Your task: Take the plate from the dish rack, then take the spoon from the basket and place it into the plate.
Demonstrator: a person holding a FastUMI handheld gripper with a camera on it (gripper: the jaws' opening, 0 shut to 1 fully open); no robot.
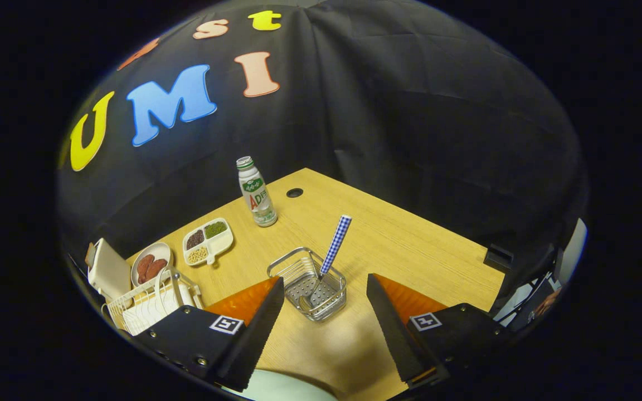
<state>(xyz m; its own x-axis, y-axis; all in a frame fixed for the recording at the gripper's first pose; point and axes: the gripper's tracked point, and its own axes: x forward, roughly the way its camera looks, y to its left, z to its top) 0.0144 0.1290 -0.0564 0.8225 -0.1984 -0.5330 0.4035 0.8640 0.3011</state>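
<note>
Fingers point(325, 326) are spread wide apart, nothing between the pads, so the gripper is released and empty. They hang above the table point(410, 245) looking down at it.

Just ahead of the fingers, pretty much centred in the gap between the tips, sits the basket point(308, 283), a small wire-and-mesh thing. One spoon point(327, 256) stands in it, bowl down on the basket floor, blue-and-white checked handle leaning up and away out of the top. Spoon is clear of both fingers, not touched by either.

Down under the fingers, closest to the camera, there's a pale rounded edge that looks like the plate point(279, 387). It lies flat on the table, mostly cut off, so I can't say more about it.

Off to the left past the left finger is the white dish rack point(145, 303), partly hidden behind the gripper body. Can't tell what's in it.

Further out beyond the rack: one white board-like thing point(110, 270) standing up, one small dish point(151, 264) with reddish sausage-looking pieces, and one divided tray point(208, 240) with three compartments of dark, green and pale bits. Beyond the basket, well apart from it, one bottle point(256, 192) stands upright with a green-and-white cap. Near it there's one round hole point(295, 192) in the tabletop.
</note>
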